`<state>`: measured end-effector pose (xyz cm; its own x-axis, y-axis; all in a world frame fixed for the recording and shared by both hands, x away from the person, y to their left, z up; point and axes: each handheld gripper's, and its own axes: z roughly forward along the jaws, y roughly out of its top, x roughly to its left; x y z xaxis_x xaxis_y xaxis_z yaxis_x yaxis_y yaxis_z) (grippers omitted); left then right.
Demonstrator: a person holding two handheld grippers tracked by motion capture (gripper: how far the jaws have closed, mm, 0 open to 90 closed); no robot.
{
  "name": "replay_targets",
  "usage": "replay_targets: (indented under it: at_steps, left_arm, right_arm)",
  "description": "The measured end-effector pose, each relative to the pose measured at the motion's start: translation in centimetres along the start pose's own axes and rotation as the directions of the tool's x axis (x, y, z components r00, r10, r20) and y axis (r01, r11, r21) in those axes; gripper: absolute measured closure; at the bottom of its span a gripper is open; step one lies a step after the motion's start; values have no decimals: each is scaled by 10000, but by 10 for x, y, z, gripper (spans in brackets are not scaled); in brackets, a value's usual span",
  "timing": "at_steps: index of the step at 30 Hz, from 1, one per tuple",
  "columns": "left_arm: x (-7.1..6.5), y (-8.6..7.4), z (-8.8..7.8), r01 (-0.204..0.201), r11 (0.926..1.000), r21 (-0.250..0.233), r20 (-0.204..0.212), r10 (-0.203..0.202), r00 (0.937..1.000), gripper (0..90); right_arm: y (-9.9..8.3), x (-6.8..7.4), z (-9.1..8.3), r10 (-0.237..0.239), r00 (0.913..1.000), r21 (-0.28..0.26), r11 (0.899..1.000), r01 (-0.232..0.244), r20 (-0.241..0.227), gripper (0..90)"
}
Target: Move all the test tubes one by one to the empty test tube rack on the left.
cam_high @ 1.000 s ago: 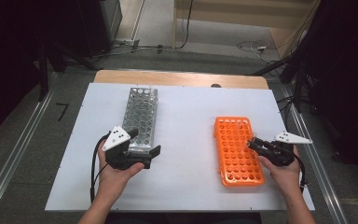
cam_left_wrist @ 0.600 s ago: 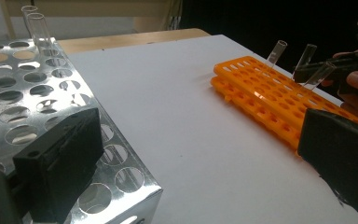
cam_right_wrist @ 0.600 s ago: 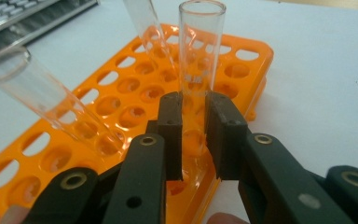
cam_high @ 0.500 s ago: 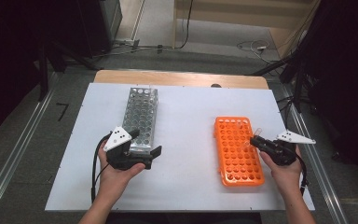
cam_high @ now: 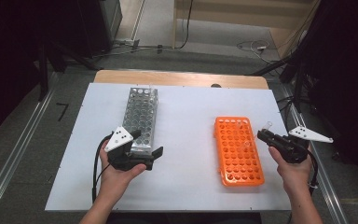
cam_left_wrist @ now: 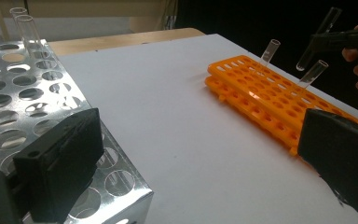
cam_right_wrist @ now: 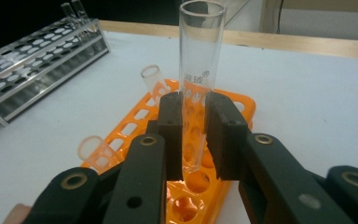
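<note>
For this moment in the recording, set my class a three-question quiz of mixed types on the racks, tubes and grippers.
1. True or false: the right gripper is shut on a clear glass test tube.
2. How many tubes already stand in the orange plastic rack?
3. The open left gripper sits by the: A) silver metal rack B) orange rack C) table's far edge.

Key: 1 true; 2 two; 3 A.
</note>
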<state>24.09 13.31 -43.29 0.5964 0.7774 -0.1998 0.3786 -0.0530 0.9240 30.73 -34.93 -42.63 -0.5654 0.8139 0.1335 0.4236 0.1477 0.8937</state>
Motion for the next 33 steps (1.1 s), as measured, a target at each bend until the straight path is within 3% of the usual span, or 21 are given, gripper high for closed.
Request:
replay_targets:
  at_steps: [7, 18, 33]
  left_arm:
    - [-2, 2, -1, -59, 10000, -25, 50, 59, 10000, 2]
    - [-8, 4, -1, -164, 9998, -65, 197, 165, 9997, 3]
    - [-20, 6, 2, -348, 9994, -30, 567, 349, 9978, 4]
  right_arm:
    - [12, 14, -6, -328, 9993, -235, 9992, 324, -168, 739]
    - [28, 46, -9, -544, 9945, -673, 9966, 484, -895, 739]
    - [18, 90, 21, -1032, 9740, -42, 9945, 1045, -2015, 739]
